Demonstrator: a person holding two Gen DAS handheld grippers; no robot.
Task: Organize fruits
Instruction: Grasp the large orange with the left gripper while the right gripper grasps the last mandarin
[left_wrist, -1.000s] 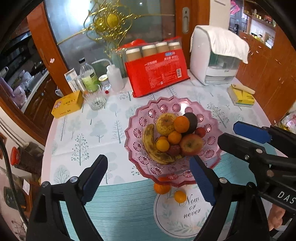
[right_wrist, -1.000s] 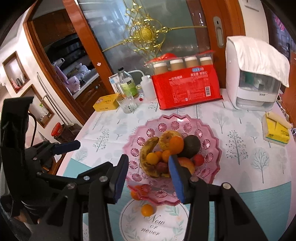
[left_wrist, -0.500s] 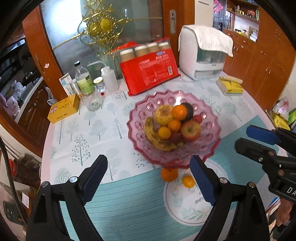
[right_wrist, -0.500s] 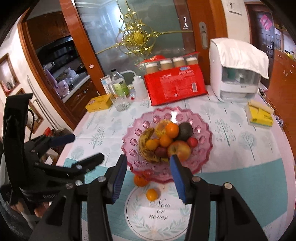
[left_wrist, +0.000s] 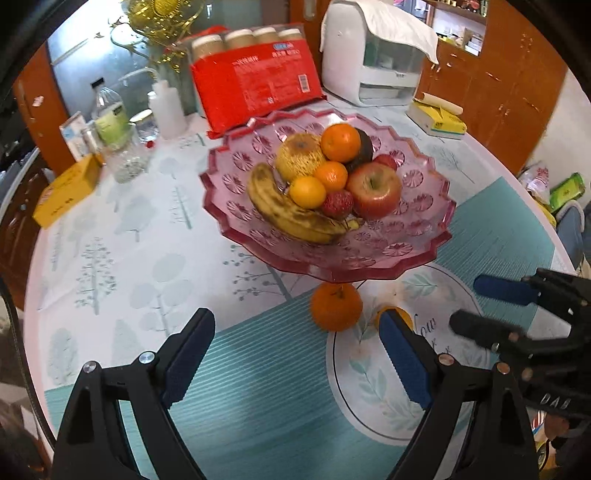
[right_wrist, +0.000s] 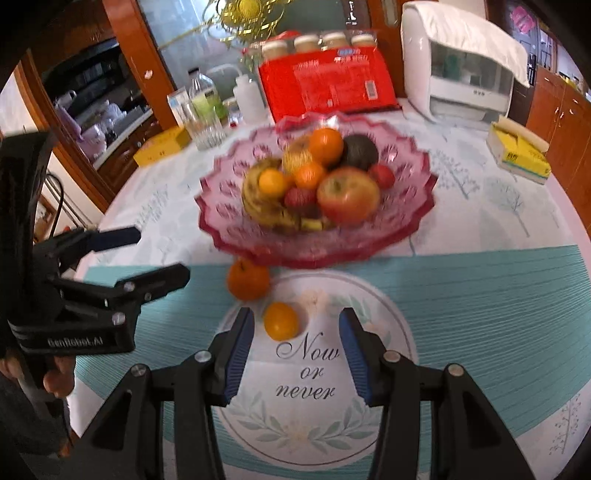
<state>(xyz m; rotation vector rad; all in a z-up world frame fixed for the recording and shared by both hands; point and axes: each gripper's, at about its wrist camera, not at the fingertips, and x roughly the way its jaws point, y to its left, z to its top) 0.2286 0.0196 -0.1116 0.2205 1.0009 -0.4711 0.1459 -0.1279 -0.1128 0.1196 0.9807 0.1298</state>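
Blue pads line both pairs of tongs, and both stand spread with nothing between them: the left tongs (left_wrist: 297, 354) wide apart, the right tongs (right_wrist: 295, 350) at a narrower gap. Against the views of a second ago, each pair has dropped close to the counter (left_wrist: 122, 236), so the fruit now looms large and the right pair looks almost straight at the small orange (right_wrist: 280, 320), which lies just beyond its pads on the round "Now or never" mat (right_wrist: 369, 424). That reads as the start of a pick-up, probably of the two loose fruits, since the larger orange (left_wrist: 335, 306) sits on the counter beside the small one, tucked partly under the rim of the pink glass bowl (left_wrist: 417, 258). The bowl already holds a banana (left_wrist: 284, 214), an apple (left_wrist: 373, 190) and several more oranges (it is piled fairly high). Its overhanging edge could hinder a grip on the larger orange. Behind stand a red package (left_wrist: 255, 79), a white appliance (left_wrist: 369, 55), bottles and a yellow box (left_wrist: 62, 192), well clear.
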